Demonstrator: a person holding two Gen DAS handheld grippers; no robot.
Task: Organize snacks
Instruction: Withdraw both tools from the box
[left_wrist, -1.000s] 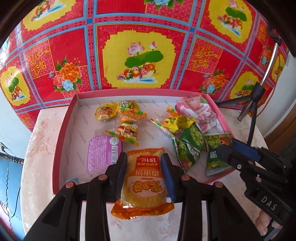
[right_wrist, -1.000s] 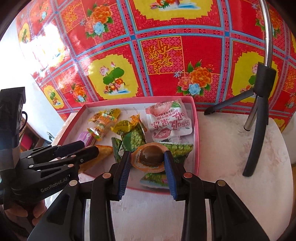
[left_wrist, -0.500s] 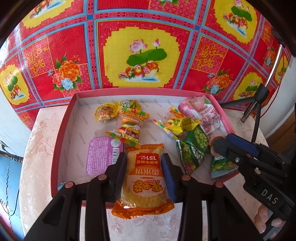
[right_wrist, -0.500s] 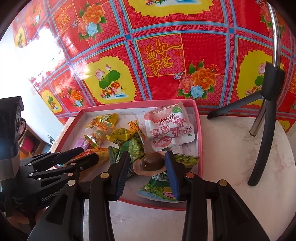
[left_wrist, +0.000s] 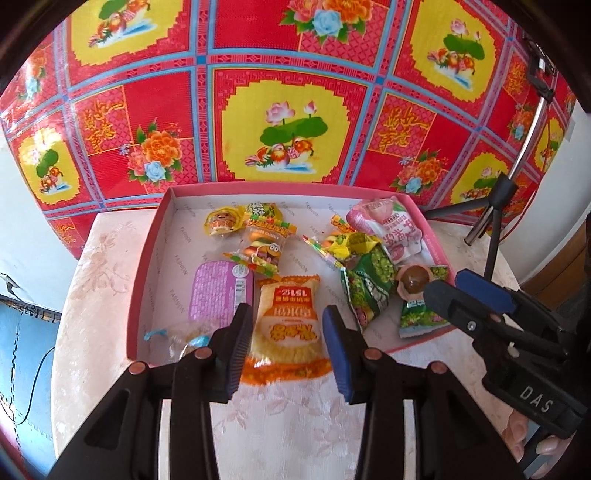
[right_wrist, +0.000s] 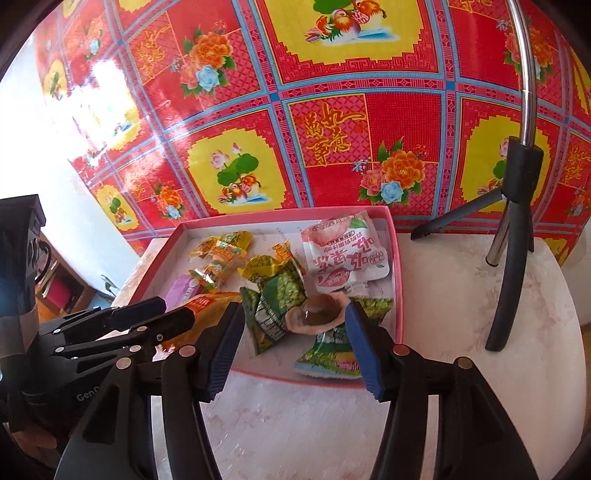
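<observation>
A pink box (left_wrist: 147, 273) on the table holds several snacks. My left gripper (left_wrist: 286, 345) is shut on an orange-yellow rice-cake packet (left_wrist: 286, 314) that hangs over the box's near rim. My right gripper (right_wrist: 295, 343) is open; a brown jelly cup (right_wrist: 317, 314) lies on green pea packets (right_wrist: 284, 295) just beyond its fingertips, inside the box. The jelly cup also shows in the left wrist view (left_wrist: 413, 282), next to the right gripper's fingers (left_wrist: 454, 306).
In the box lie a purple cup (left_wrist: 221, 291), a gummy bag (left_wrist: 264, 243), a small yellow cup (left_wrist: 221, 223) and a pink pouch (left_wrist: 395, 230). A black tripod (right_wrist: 513, 236) stands on the table at the right. A red patterned cloth (left_wrist: 288, 110) hangs behind.
My right gripper has opened and let the jelly cup down onto the green packets in the box. My left gripper has carried the rice-cake packet forward over the box's near rim.
</observation>
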